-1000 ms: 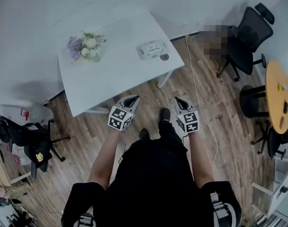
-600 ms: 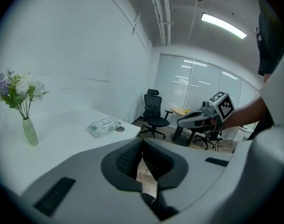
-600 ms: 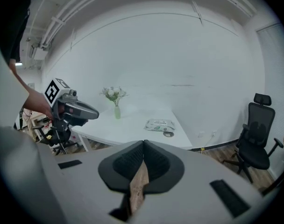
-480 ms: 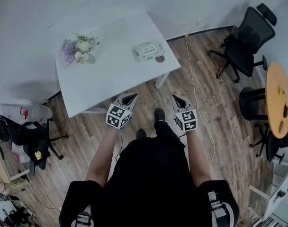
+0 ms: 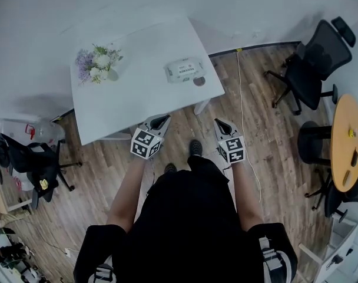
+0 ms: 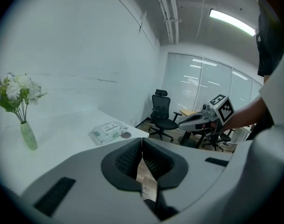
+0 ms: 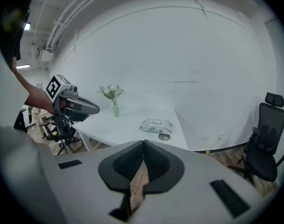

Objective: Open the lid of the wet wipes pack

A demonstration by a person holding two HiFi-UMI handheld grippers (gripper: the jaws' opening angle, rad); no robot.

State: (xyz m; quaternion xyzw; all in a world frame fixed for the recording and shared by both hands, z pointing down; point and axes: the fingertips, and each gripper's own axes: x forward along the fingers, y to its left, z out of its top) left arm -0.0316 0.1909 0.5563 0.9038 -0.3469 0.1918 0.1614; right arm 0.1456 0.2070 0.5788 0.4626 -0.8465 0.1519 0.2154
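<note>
At the far left of the head view, a black chair [image 5: 36, 165] is seen on the wood floor [image 5: 273, 140], with clutter around it. Further right, a vase of flowers [image 5: 98, 63] is set upright near the left edge of a white table [image 5: 138, 99].

The left gripper [image 5: 162, 121] is held in the air over the floor, just short of the table's near edge and well apart from everything on it. In the left gripper view its jaws are seen pressed together at the tips, with nothing between them.

The wet wipes pack [image 5: 183, 70] lies flat on the right part of the table, near the right-hand edge, touched by neither gripper. Its lid is too small to be read at this range, though it appears to lie flat. A small dark round object [image 5: 199, 81] rests on the table just beside the pack's near right corner.

The right gripper [image 5: 221, 124] is held level with the left one, over the floor past the table's near right corner. Its jaws are likewise closed on nothing, as the right gripper view shows.

A pale cable [image 5: 244, 117] is trailed across the floor to the right. Beyond it a black office chair [image 5: 313, 63] is placed, and a round wooden table [image 5: 347, 137] is cut by the right edge.
</note>
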